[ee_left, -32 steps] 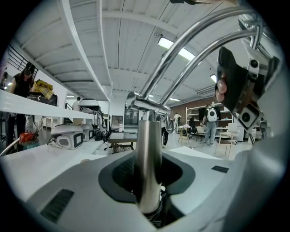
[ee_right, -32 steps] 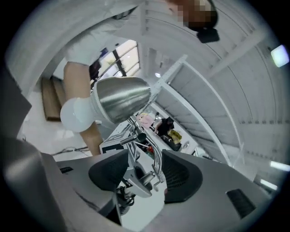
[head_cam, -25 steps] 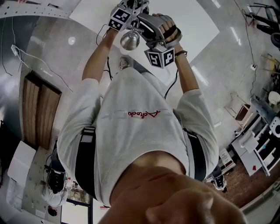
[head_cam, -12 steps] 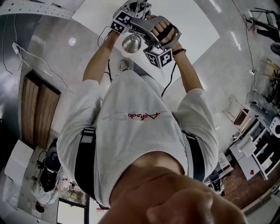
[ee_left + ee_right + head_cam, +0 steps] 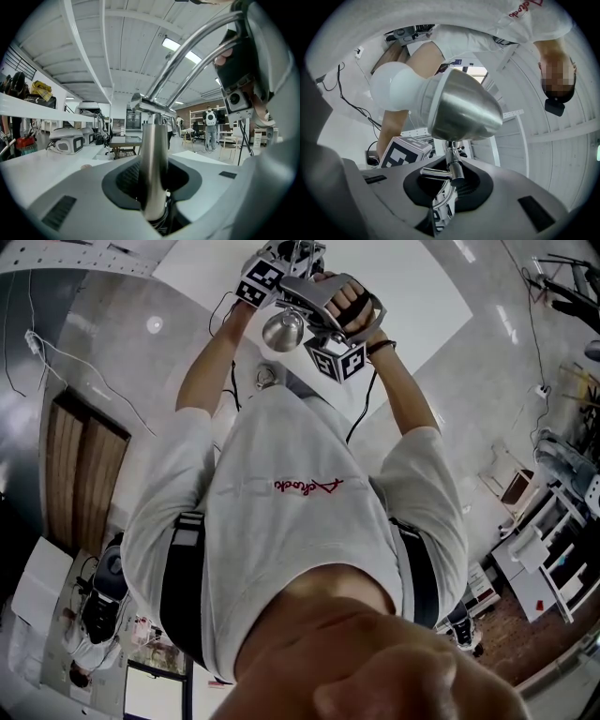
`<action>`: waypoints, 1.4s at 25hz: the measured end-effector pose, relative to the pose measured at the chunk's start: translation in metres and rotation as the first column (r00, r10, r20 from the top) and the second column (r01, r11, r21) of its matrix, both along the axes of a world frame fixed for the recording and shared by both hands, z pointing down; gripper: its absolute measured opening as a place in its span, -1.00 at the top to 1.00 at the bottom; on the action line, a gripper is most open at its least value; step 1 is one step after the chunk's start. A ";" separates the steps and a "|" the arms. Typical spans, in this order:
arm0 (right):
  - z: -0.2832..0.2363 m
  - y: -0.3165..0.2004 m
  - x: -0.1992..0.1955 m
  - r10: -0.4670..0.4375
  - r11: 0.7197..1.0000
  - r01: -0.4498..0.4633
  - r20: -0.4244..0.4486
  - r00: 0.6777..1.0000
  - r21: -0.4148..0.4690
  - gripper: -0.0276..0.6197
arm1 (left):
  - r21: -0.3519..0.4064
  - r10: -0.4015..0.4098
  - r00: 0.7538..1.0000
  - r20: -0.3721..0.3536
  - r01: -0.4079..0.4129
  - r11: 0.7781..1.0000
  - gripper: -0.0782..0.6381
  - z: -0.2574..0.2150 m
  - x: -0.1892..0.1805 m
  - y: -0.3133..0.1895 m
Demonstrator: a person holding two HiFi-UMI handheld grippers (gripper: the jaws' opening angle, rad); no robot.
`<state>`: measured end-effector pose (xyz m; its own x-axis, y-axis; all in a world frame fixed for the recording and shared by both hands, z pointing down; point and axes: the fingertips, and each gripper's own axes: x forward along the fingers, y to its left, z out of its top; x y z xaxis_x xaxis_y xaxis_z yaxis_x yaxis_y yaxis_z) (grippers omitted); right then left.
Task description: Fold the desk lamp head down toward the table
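Observation:
The desk lamp has a brushed-metal shade (image 5: 464,105) with a white bulb (image 5: 393,86) and thin chrome arms (image 5: 197,51). My left gripper (image 5: 154,206) is shut on the lamp's upright metal post (image 5: 154,164). My right gripper (image 5: 450,187) points level just behind the shade. Its jaws are closing on the short neck (image 5: 453,168) under the shade, which sits between them. In the head view both grippers, left (image 5: 281,259) and right (image 5: 309,306), meet at the lamp head (image 5: 280,330) above the white table (image 5: 412,296).
The person's torso and arms fill the middle of the head view. A black cable (image 5: 361,423) hangs from the right gripper. Workbenches and machines (image 5: 65,140) stand at the left, and people (image 5: 210,126) stand far behind the lamp. Shelves (image 5: 553,549) are at the right.
The right gripper has rolled and shifted slightly toward the lamp head, and its marker cube has turned. The lamp head and both hands have moved a little toward the far table edge.

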<state>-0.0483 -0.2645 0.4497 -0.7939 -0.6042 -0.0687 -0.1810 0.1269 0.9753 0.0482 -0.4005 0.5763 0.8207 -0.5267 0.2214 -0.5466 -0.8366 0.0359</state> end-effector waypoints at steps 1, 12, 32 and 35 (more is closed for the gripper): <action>0.000 0.000 0.000 0.005 1.000 -0.005 0.003 1.000 0.014 0.80 | -0.001 0.003 1.000 0.000 -0.003 1.000 0.40 0.000 0.001 0.000; 0.010 0.011 0.001 0.008 0.990 -0.005 -0.021 1.000 0.139 0.81 | -0.007 0.034 0.999 -0.009 -0.034 0.999 0.40 0.000 0.005 0.004; 0.033 0.012 -0.002 0.033 0.996 -0.036 0.037 0.999 0.087 0.67 | -0.010 0.022 0.999 -0.036 -0.022 1.000 0.32 0.001 0.000 0.001; 0.035 0.003 0.008 0.086 0.996 -0.084 0.071 0.994 -0.024 0.44 | -0.011 0.011 0.999 -0.035 -0.012 1.000 0.20 0.004 -0.009 0.005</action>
<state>-0.0403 -0.2618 0.4849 -0.7329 -0.6713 -0.1105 -0.2620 0.1285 0.9565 0.0394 -0.3957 0.5807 0.8341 -0.5147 0.1985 -0.5351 -0.8424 0.0640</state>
